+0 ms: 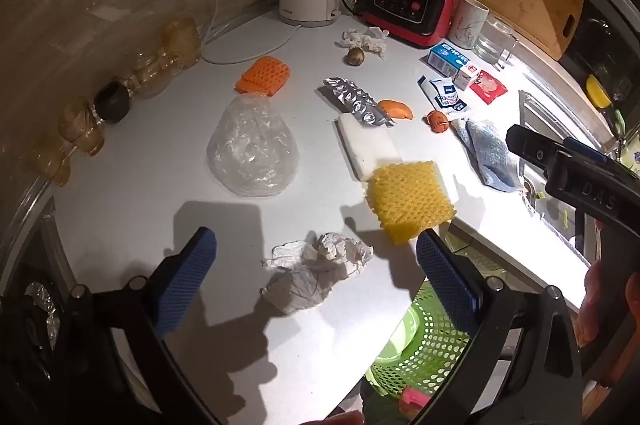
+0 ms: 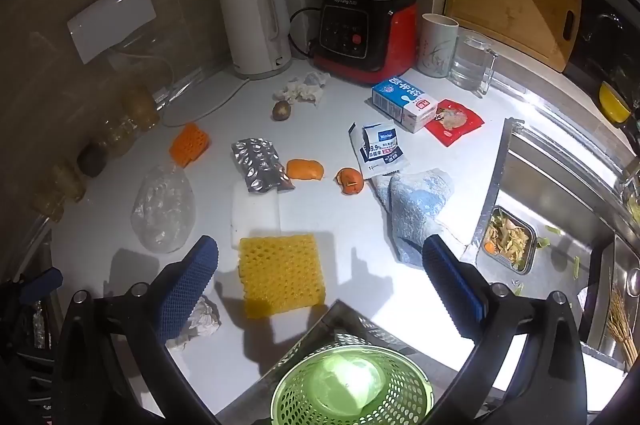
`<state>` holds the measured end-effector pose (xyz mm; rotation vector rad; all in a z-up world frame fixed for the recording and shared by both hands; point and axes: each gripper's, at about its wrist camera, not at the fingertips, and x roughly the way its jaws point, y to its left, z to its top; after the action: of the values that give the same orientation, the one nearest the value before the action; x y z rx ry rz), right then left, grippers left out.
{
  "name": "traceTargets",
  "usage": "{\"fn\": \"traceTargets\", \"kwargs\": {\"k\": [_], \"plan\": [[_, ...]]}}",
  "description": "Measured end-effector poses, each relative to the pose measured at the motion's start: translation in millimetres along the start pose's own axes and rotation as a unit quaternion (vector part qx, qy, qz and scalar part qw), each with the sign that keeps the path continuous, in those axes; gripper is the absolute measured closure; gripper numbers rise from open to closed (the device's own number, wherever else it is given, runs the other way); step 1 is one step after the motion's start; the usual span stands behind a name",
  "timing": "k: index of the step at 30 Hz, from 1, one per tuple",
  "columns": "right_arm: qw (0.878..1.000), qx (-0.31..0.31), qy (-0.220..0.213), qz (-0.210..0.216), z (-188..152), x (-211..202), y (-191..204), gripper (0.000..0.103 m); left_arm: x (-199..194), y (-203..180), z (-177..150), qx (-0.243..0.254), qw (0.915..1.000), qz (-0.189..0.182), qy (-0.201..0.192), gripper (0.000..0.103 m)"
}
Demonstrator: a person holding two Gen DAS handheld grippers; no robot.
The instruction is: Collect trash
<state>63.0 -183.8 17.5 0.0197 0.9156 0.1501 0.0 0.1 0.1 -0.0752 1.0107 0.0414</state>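
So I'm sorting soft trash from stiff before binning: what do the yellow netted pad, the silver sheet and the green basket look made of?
Yellow netted pad: looks like foam mesh, matte, open diamond cells. Silver sheet: likely foil-backed blister packaging, shiny, with embossed pockets. Green basket: apparently moulded plastic, glossy, with regular perforations.

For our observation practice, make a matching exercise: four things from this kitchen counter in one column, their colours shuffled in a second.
Things
1. foam net by the counter's front edge
2. kettle
3. basket
4. snack wrapper beside the milk carton

Colours
A. green
B. red
C. yellow
D. white

Pairs: 1-C, 2-D, 3-A, 4-B
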Motion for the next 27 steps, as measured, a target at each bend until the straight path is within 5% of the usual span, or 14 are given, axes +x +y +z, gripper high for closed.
{"fn": "traceTargets", "kwargs": {"k": [27], "plan": [[1.000,-0.003,-0.004,-0.006,-1.9,-12.6,5.0,0.002,-2.3,0.7,-0.8,-0.004,0.9999,-0.009,0.002,0.007]]}}
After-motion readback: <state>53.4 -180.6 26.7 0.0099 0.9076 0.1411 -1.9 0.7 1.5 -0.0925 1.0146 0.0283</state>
